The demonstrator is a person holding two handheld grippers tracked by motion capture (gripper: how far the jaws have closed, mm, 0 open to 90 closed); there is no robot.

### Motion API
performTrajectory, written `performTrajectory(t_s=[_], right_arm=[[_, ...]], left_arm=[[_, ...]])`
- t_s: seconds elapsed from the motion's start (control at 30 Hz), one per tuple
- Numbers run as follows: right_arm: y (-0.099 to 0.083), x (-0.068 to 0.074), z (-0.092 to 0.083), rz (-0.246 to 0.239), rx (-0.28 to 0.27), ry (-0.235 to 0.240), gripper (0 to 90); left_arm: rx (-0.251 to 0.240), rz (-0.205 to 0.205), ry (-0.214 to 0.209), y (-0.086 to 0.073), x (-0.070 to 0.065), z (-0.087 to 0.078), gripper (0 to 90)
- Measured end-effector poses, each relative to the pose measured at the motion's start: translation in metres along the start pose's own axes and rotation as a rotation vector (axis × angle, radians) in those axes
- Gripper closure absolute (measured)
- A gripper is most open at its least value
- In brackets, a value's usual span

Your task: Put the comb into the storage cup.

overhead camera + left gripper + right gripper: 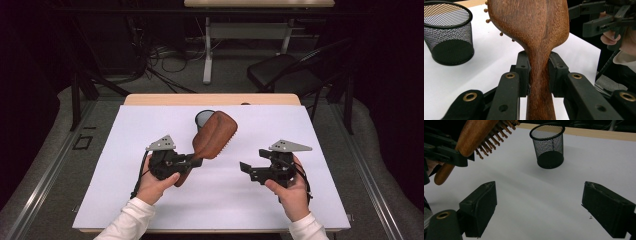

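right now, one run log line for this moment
left claw: shut on wooden hairbrush handle | right claw: open, empty | mesh cup: upright on table, apart

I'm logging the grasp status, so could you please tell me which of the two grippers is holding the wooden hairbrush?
The left gripper holds it, shut on the hairbrush handle. The right gripper is open and empty.

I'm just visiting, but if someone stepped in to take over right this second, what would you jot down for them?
Left gripper: fingers shut on the handle of the wooden hairbrush, held above the table, bristles facing down.
Right gripper: open, nothing between its fingers, off to the side of the brush.
Black mesh cup: upright on the white mat, beyond the brush.
Done: brush picked up.
Left: probably setting the brush into the cup.
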State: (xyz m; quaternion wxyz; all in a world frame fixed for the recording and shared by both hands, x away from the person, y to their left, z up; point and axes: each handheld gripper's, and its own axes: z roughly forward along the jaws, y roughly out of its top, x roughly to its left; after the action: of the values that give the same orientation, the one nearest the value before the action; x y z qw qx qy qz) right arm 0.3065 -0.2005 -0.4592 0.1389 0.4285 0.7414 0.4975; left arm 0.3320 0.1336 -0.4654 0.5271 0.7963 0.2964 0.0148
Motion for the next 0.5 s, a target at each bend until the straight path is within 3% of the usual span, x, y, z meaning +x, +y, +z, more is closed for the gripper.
performTrajectory(t_s=[0.5], right_arm=[[0.027,0.006,0.011,0.012,0.044,0.019,12.3]], left_arm=[[-0.005,-0.004,0.000,-0.002,0.003,0.000,73.6]])
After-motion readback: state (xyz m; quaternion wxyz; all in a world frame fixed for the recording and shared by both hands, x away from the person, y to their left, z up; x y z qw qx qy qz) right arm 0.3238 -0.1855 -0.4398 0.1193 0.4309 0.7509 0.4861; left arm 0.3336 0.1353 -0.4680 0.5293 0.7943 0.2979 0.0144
